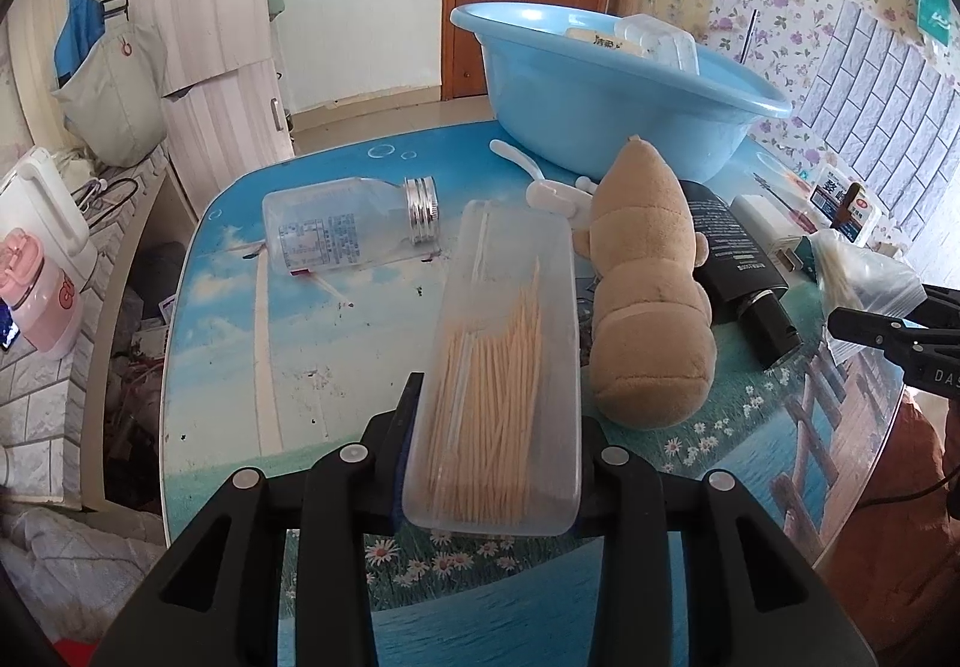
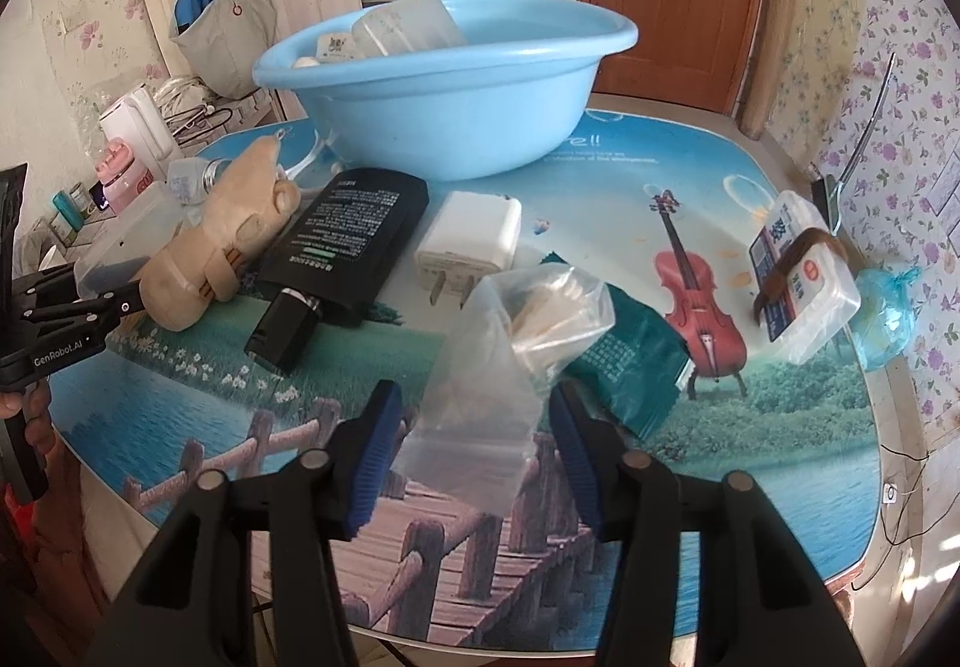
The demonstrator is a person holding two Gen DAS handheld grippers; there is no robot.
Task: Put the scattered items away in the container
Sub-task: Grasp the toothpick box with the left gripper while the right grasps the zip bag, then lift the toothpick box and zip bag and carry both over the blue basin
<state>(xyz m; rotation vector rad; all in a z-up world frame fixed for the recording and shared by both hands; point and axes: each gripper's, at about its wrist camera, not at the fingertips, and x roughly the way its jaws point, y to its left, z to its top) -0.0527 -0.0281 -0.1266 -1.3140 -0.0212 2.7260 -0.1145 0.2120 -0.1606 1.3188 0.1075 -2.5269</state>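
Left gripper is clamped on the toothpick box bottom centre, ready for the blue basin up top, while right gripper sits apart around the plastic bag, not squeezing

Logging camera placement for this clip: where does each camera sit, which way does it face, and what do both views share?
Left wrist: on the left gripper, angled down over the table; jaws clamp the toothpick box; right gripper at the right edge.
Right wrist: on the right gripper, angled down; jaws straddle a clear plastic bag, apparently not pressing it; left gripper and fingers at the left edge.
Shared: blue basin, plush toy, black tube.
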